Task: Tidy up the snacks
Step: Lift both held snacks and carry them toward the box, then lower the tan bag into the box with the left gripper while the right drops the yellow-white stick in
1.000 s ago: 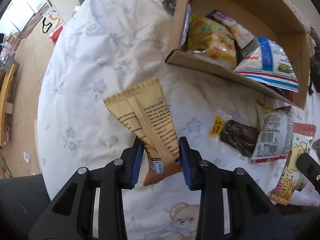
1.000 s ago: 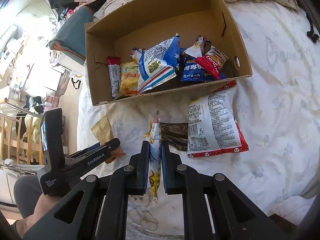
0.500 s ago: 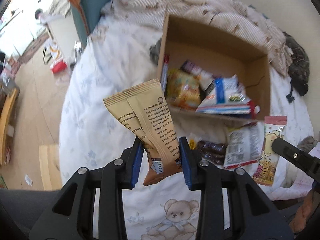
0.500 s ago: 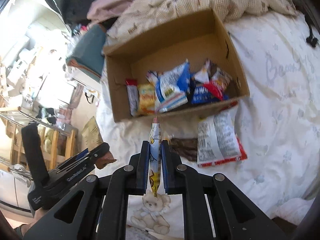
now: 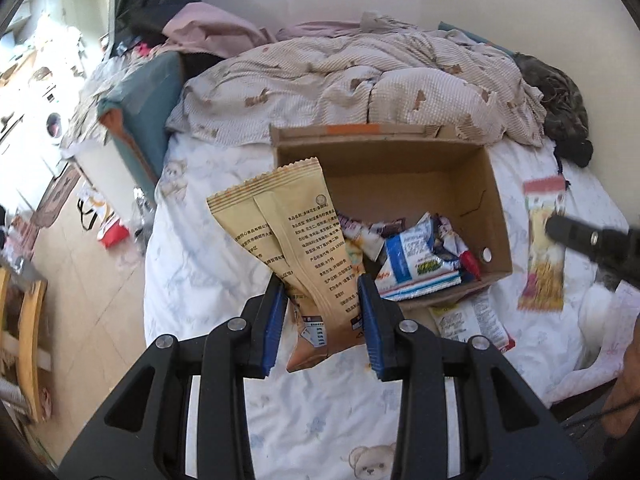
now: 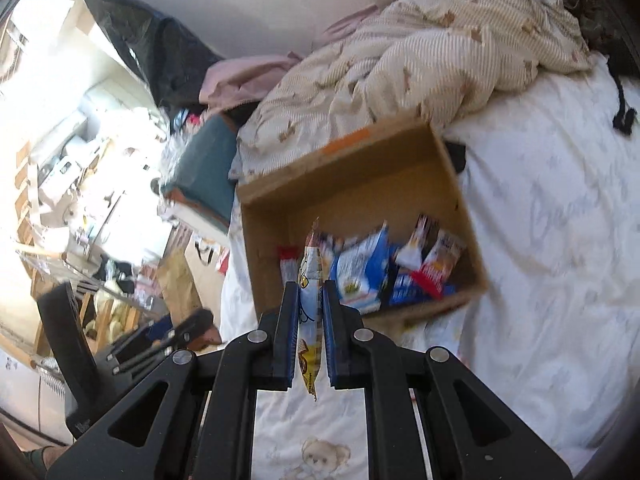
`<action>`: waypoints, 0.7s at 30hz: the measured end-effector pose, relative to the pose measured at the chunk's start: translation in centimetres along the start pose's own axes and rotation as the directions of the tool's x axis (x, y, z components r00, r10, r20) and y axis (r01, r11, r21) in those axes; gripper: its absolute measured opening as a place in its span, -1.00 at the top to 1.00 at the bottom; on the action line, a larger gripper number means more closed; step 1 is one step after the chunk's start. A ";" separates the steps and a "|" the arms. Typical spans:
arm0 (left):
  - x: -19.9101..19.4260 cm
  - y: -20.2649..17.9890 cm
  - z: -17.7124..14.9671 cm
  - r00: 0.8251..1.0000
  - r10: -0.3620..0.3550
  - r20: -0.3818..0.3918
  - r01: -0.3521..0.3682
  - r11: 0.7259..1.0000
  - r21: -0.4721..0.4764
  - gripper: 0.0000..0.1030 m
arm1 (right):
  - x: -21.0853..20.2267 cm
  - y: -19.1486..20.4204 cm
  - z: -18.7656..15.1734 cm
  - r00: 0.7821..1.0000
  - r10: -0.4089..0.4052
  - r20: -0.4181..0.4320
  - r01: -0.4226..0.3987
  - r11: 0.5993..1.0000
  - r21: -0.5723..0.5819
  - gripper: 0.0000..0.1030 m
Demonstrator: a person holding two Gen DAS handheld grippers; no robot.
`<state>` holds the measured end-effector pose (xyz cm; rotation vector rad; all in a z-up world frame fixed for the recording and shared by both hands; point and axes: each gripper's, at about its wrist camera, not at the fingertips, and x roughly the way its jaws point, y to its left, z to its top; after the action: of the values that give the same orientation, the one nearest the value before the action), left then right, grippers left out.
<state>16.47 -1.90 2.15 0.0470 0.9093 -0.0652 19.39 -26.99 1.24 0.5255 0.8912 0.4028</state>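
Note:
My left gripper (image 5: 322, 284) is shut on a tan snack packet (image 5: 296, 240), held up over the bed in front of the open cardboard box (image 5: 494, 200). My right gripper (image 6: 311, 286) is shut on a thin yellow-and-pink snack packet (image 6: 310, 276), seen edge-on here and flat-on in the left wrist view as the yellow-and-pink packet (image 5: 544, 248). The box (image 6: 460, 208) holds several snack packets (image 6: 364, 268), among them a blue-and-white bag (image 5: 416, 264). A white-and-red packet (image 5: 472, 324) lies on the sheet just in front of the box. The left gripper (image 6: 160, 340) shows at lower left in the right wrist view.
The box sits on a white bear-print bed sheet (image 5: 200, 264) with a rumpled beige quilt (image 5: 360, 80) behind it. A teal cushion (image 5: 148, 112) stands at the bed's left edge, above a cluttered tan floor (image 5: 80, 280). A dark garment (image 5: 560, 108) lies at the far right by the wall.
Both grippers have risen with their packets, so the bed and box look smaller and farther below. The views have tilted up, bringing the quilt and the wall into sight.

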 end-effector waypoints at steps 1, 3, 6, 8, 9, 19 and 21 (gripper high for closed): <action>0.2 0.0 0.4 1.000 0.000 0.004 0.000 1.000 0.002 0.39 | -0.1 -0.4 0.6 1.000 -0.010 0.016 0.009 1.000 0.007 0.77; 0.6 -0.1 1.2 1.000 -0.006 0.006 0.006 1.000 -0.004 0.39 | 0.1 -1.0 1.5 0.999 -0.018 0.032 0.017 1.000 0.025 0.77; 1.5 -0.1 2.2 1.000 -0.022 0.007 0.023 1.000 -0.015 0.39 | 0.8 -2.3 2.7 0.998 -0.043 0.035 0.041 0.998 0.053 0.77; 2.1 -0.4 2.8 1.000 -0.028 0.012 0.029 1.000 -0.011 0.39 | 1.6 -3.0 3.2 0.998 -0.054 0.022 0.052 0.996 0.070 0.77; 2.4 -0.6 3.1 0.999 -0.029 0.015 0.029 1.000 -0.007 0.39 | 2.1 -3.3 3.4 0.998 -0.063 0.015 0.061 0.995 0.075 0.77; 6.9 -1.9 4.7 0.999 -0.048 0.021 0.048 0.999 0.019 0.39 | 6.0 -4.2 3.9 0.994 -0.110 -0.026 0.111 0.992 0.058 0.77; 7.4 -1.6 4.4 0.996 -0.063 0.062 0.061 0.998 0.021 0.39 | 6.6 -4.7 3.8 0.993 -0.113 -0.034 0.115 0.991 0.075 0.77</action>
<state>24.34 -4.07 -1.00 0.0345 0.8472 -0.1325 26.77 -28.16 -3.67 0.5370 0.9634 0.2736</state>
